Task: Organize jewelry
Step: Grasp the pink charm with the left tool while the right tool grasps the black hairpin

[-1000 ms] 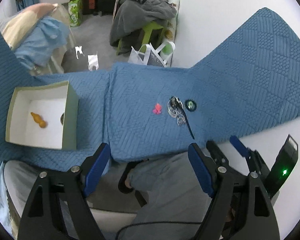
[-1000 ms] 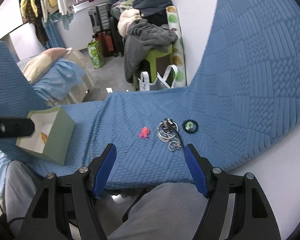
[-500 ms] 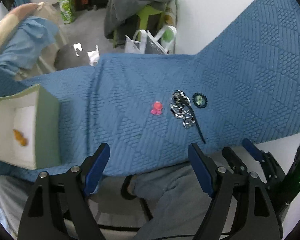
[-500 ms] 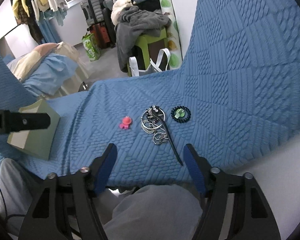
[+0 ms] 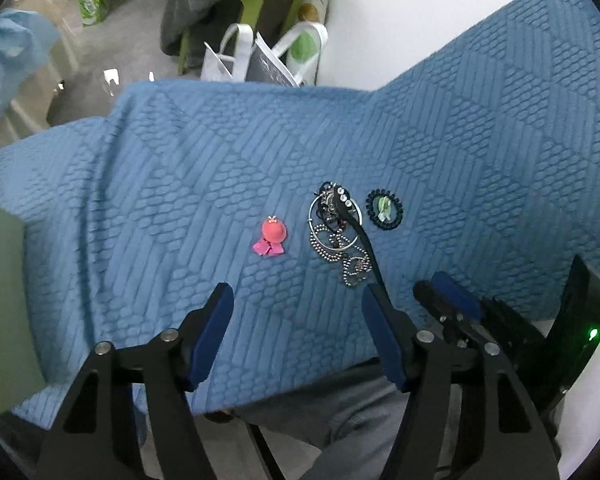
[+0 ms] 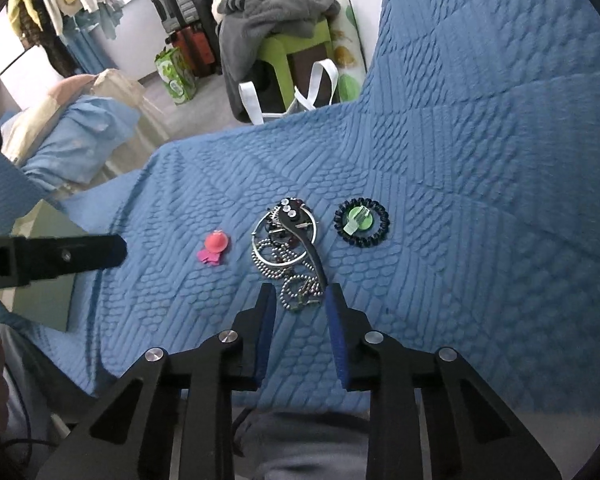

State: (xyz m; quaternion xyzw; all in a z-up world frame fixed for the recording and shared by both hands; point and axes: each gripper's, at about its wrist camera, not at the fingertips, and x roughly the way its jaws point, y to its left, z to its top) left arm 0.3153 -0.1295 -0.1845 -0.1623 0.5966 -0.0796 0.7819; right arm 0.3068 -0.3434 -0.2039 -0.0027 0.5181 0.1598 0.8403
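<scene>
Tangled bead chains, a silver hoop and a black strap (image 6: 290, 248) heaped mid-way across the blue quilted cover (image 6: 480, 184). Just left, apart from the heap, a pink charm (image 6: 214, 249); just right, a black ring with a green centre (image 6: 361, 222). Right gripper (image 6: 300, 300) low over the heap's near end, jaws narrow and closing, a loop of chain lying between the tips, pads not yet pressing. Left gripper (image 5: 296, 300) wider, closing too, only bare cover between its 2 fingers. Green box (image 6: 44, 272) at far left.
</scene>
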